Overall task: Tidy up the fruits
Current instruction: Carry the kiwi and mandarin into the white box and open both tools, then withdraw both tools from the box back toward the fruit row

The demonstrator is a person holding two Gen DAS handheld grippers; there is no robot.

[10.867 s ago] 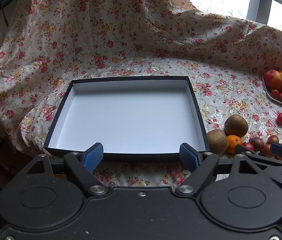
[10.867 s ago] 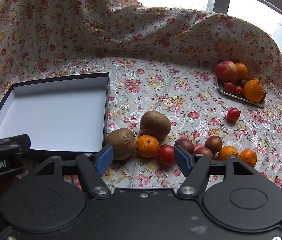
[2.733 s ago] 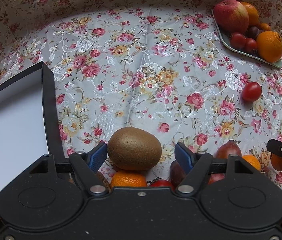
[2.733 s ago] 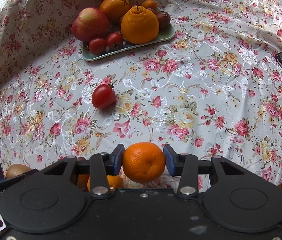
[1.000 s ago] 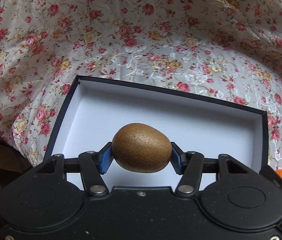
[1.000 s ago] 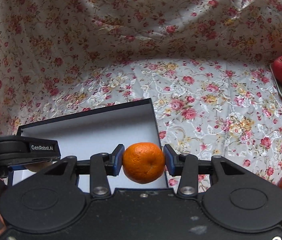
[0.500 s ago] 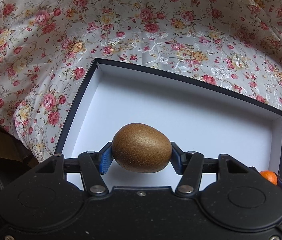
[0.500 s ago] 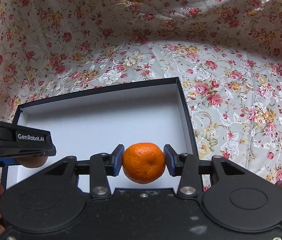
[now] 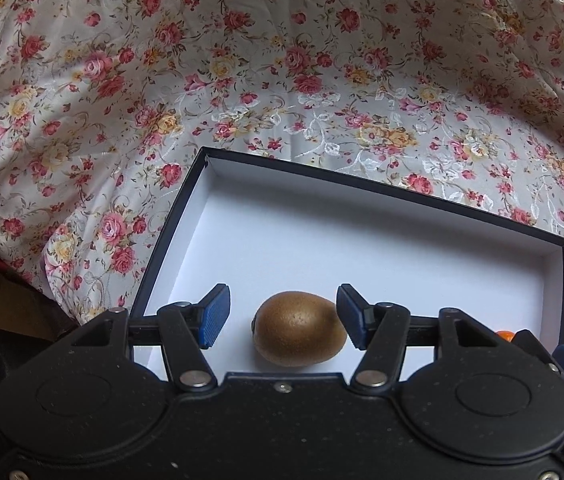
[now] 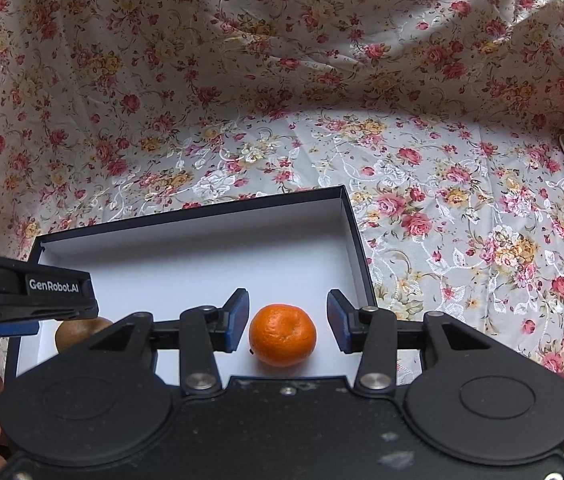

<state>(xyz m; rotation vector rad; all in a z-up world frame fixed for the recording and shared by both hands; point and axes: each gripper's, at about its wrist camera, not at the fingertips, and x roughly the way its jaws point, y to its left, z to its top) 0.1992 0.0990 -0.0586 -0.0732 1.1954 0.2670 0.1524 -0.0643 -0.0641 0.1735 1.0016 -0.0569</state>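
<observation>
Resting in box (image 9: 362, 240): kiwi (image 9: 298, 329), tangerine (image 10: 282, 335); both grippers' fingers (image 9: 213, 316) released; "GenRobot.AI" label (image 10: 53, 285).

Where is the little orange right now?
In the right wrist view, the orange lies on the box floor near its right wall, between the open right gripper fingers.

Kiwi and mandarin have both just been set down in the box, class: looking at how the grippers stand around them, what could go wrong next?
1. The left hand-held gripper is open, but its right pad sits almost against the kiwi; pulling back crookedly could roll it.
2. The mandarin is round and lies free between the right hand-held gripper pads, so a nudge may send it rolling across the box.
3. The two grippers are close together and could bump.
</observation>
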